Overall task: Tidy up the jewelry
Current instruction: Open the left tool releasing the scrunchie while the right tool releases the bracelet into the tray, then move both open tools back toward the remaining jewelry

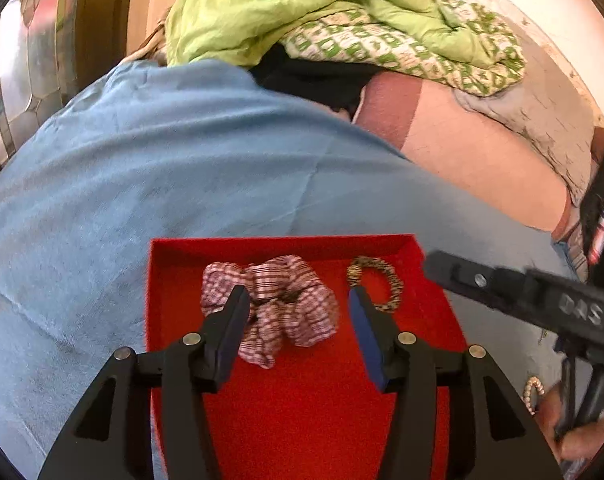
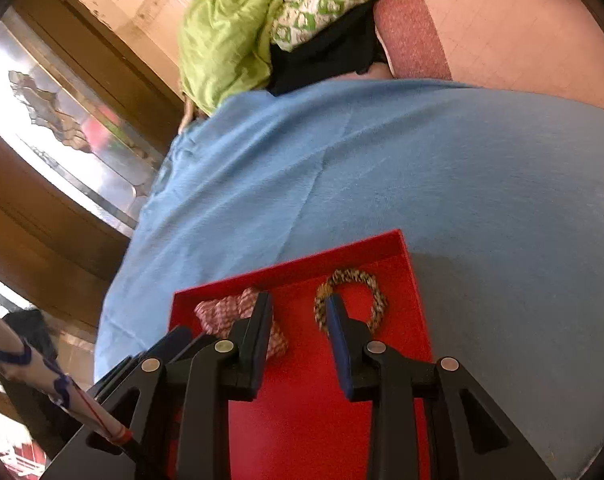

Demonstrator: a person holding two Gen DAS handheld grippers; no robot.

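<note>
Both items lie in the red tray (image 1: pixel 169 280): left gripper (image 1: pixel 297 304) released over scrunchie (image 1: pixel 277 304), right gripper (image 2: pixel 297 312) released beside band (image 2: pixel 354 300); lift both straight up, clear of fabric.

Matt red tray (image 1: pixel 416 250) holds a checked cloth scrunchie (image 1: pixel 285 304) (crinkled), on soft blue cloth (image 1: pixel 161 160).

A home bedroom: rumpled green quilt (image 1: pixel 302 12) on a blue-sheeted bed (image 1: pixel 141 160).
</note>
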